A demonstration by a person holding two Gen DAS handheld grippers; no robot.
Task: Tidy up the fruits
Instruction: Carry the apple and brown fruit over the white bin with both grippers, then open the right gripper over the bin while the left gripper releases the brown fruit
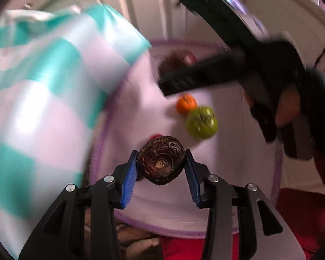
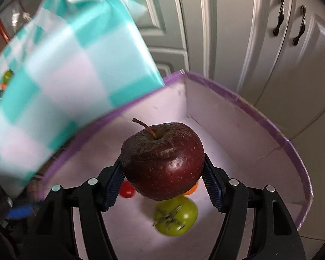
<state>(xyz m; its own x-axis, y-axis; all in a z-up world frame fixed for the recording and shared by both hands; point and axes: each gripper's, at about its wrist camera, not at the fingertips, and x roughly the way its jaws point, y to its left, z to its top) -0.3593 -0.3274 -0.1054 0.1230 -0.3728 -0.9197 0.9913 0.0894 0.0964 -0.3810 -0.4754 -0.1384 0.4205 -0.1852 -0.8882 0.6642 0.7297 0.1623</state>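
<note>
Now, your left gripper is clamped on a dark, wrinkled round fruit, possibly a passion fruit, though blur makes that uncertain, and your right gripper is clamped on a red apple. Both hang above the white, purple-rimmed box. Lower each fruit close to the floor before releasing, clear of the green fruit. Only the left view shows the small orange fruit whole; only the right shows the cabinet handles.
</note>
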